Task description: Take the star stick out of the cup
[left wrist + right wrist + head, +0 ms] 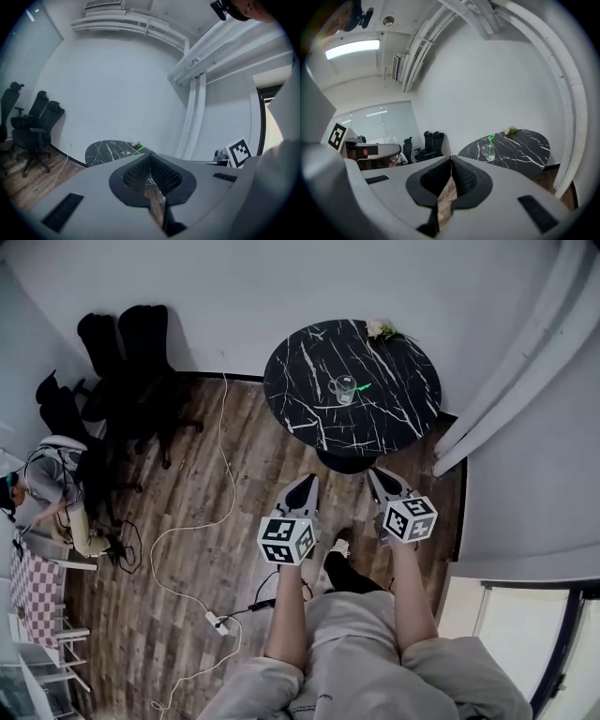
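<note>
Two tools show in the head view, the left tool [307, 482] and the right tool [377, 474], both held over the wooden floor [187, 456] on the near side of one round black marble desk [309, 418], touching nothing. One clear cup [344, 389] stands near the desk's middle, well apart from both tools, with one green star stick [360, 387] leaning out of it to the right. One small sprig of flowers [380, 329] lies at the far edge. Only this view shows the white cable [202, 521] and a seated person [56, 484] at far left.

The left gripper view shows the left tool [150, 155] with its tips pressed together and nothing between them. The desk [105, 150] lies far beyond; the star stick [138, 149] is a green fleck, and the cup cannot be made out.

The right gripper view shows the right tool [451, 157] likewise pressed together and empty. Here the cup [489, 152] stands upright on the desk [520, 150], the star stick [491, 138] rising above its rim.
</note>
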A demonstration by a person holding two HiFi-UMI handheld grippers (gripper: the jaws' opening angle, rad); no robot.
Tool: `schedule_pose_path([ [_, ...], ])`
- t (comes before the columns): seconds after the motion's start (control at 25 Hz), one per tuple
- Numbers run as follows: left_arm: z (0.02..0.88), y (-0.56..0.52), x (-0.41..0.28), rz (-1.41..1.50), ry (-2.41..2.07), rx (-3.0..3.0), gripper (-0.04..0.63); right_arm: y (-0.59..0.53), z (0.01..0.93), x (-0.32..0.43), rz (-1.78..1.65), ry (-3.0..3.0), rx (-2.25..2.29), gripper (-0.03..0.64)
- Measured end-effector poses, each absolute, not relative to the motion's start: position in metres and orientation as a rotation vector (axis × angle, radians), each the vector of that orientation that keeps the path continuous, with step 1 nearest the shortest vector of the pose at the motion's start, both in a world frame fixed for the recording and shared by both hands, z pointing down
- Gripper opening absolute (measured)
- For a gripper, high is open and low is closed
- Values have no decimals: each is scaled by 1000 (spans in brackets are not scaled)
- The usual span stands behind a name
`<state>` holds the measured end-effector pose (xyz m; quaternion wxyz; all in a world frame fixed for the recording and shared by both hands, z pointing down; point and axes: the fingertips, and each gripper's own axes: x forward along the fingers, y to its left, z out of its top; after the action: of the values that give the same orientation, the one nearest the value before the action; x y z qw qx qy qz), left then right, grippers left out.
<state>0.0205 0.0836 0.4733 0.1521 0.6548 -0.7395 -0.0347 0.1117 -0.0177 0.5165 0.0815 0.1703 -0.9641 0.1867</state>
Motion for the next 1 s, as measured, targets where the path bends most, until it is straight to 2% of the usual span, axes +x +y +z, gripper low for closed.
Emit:
schedule_pose_path([
  [0.28,459,34,-47,-39,-2177,1838,23,-84,509,47,582,-2896,498,35],
  [0.56,450,-50,-84,0,-2152,1897,23,-151,495,1,582,-2931,528,35],
  [0.8,461,-118,-94,39,-2099,1948,23,-215,488,-7,592,-2959,614,35],
  [1.0,484,-142,-109,58,-2070,1919,23,-238,517,0,643,-2903,672,35],
])
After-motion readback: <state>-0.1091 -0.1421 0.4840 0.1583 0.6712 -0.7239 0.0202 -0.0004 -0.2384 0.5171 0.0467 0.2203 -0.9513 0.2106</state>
